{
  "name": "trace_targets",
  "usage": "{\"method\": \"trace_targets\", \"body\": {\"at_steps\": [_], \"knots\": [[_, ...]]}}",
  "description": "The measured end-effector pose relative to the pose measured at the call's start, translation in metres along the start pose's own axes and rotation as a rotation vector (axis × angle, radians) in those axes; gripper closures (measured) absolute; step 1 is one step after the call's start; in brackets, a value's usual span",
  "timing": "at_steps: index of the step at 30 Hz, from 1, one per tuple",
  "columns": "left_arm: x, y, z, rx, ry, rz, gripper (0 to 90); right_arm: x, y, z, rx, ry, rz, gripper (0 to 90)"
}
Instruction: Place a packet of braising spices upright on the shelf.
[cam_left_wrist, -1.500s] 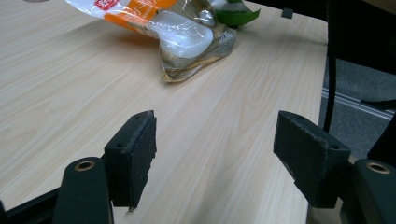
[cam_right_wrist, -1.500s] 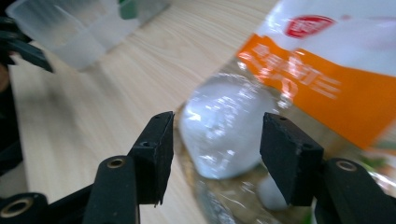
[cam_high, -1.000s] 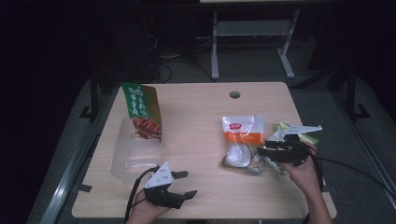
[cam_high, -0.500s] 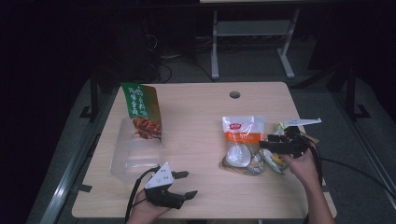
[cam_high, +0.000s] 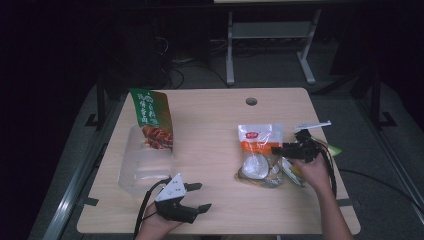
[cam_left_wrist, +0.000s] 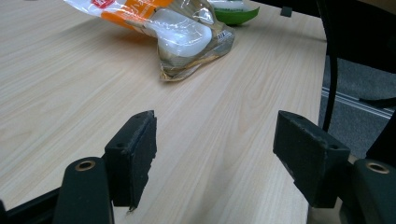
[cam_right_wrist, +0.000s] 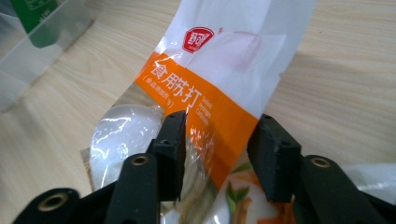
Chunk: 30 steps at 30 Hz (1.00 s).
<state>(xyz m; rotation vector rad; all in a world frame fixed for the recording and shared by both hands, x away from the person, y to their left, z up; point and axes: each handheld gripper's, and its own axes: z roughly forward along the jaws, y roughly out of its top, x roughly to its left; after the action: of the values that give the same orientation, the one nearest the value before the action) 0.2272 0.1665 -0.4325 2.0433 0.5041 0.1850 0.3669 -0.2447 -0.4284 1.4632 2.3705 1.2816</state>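
**Desk:** What does the high view give us?

**Photographer:** A person at a pale wooden worktop (cam_high: 215, 125), a two-jaw tool in each hand. The right tool (cam_high: 276, 150) reaches in from the right edge over a white-and-orange packet (cam_high: 257, 150) lying flat on the right half of the worktop, with another clear wrapper (cam_high: 292, 170) just beside it under the hand.

**Desk:** Is the packet gripped?

**Photographer:** The right tool's jaws have just been closing and now stand about half apart. In the right gripper view the right tool (cam_right_wrist: 217, 149) has the packet's orange band (cam_right_wrist: 205, 116) between its black pads; the left pad lies against the film, but I cannot tell whether the right pad presses on it. The packet (cam_right_wrist: 233, 56) shows a red logo on white, with clear film over something white at its lower end.

**Desk:** And the other hand?

**Photographer:** The left tool (cam_high: 200, 196) sits near the front edge of the worktop, low over the wood, jaws spread wide with nothing between them. The left gripper view confirms it: the left tool (cam_left_wrist: 215, 149) has only bare woodgrain between its pads, with the packet (cam_left_wrist: 182, 37) well beyond.

**Desk:** Anything else on the worktop?

**Photographer:** A clear plastic box (cam_high: 145, 165) on the left half, with a green snack bag (cam_high: 152, 117) standing upright at its far end. A green-edged item (cam_high: 334, 149) peeks out at the right edge, behind the right hand.
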Motion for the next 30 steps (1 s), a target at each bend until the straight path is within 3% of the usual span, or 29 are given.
{"method": "trace_targets", "body": {"at_steps": [2,6,7,11,17,21,24,30], "knots": [[0.001,0.000,0.000,0.001,0.000,0.000,29.9,0.001,0.001,0.005,0.008,0.024,0.012,63.6],[0.002,0.000,-0.001,0.001,0.001,-0.003,29.9,0.003,0.001,0.010,0.032,0.025,0.022,72.2],[0.002,0.000,-0.001,0.000,0.001,-0.005,30.0,0.005,0.000,0.011,0.039,0.039,0.010,78.5],[0.003,0.000,0.000,-0.004,0.003,-0.010,30.0,0.014,0.001,0.010,0.044,0.041,-0.017,88.0],[0.003,0.000,0.000,-0.002,0.004,-0.008,30.0,0.020,0.000,0.002,0.029,0.059,-0.025,89.5],[0.004,0.001,0.000,-0.005,0.008,-0.008,30.0,0.028,0.000,-0.010,-0.005,0.117,-0.048,89.7],[0.004,0.001,0.000,-0.008,0.011,-0.009,30.0,0.033,0.000,-0.014,-0.017,0.131,-0.060,89.7],[0.004,0.001,-0.001,-0.009,0.010,-0.010,30.0,0.053,0.000,-0.025,-0.048,0.167,-0.114,89.8]]}}
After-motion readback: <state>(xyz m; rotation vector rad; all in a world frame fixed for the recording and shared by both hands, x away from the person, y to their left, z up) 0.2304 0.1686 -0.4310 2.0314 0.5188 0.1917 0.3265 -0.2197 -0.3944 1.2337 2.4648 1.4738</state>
